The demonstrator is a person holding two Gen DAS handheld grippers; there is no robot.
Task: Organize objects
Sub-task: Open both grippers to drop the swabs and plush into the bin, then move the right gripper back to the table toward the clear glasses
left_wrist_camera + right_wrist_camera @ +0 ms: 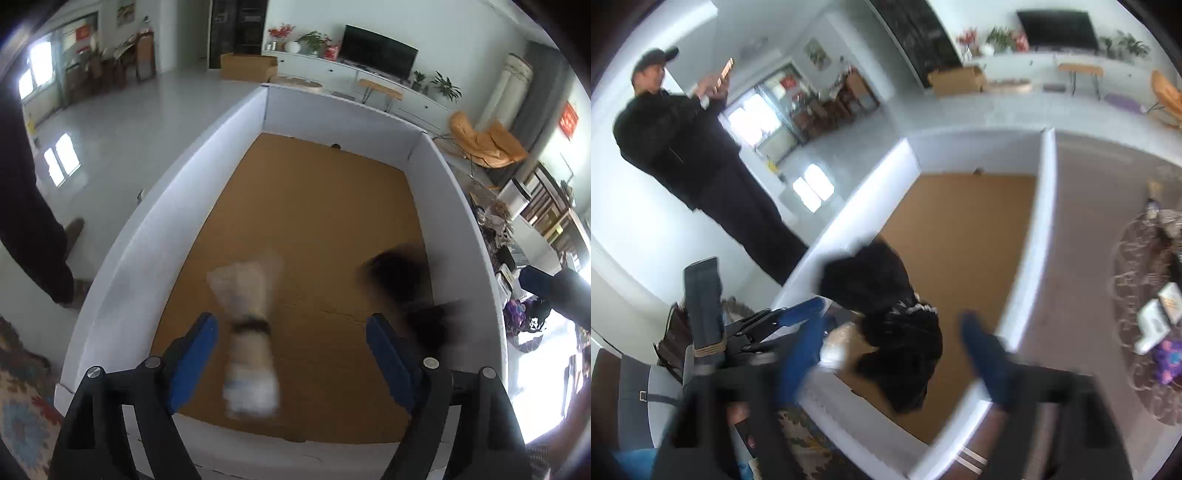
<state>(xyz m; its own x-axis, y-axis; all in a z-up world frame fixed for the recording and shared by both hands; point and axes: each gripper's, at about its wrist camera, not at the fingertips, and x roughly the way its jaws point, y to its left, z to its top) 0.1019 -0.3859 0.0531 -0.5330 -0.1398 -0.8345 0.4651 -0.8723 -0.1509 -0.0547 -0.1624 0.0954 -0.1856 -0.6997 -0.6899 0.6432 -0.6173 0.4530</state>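
Observation:
A large white-walled box with a brown cardboard floor fills the left wrist view. My left gripper is open above its near end. A blurred pale bundle with a dark band is between the blue fingers, not clamped, apparently falling. A blurred black object is at the box's right side. In the right wrist view my right gripper is open over the box. The black fuzzy bundle with a white beaded band sits loose between its fingers. The left gripper shows at lower left.
A man in black with a cap stands left of the box, holding a phone. A patterned rug lies at lower left. A table with clutter stands right of the box. A TV console lines the far wall.

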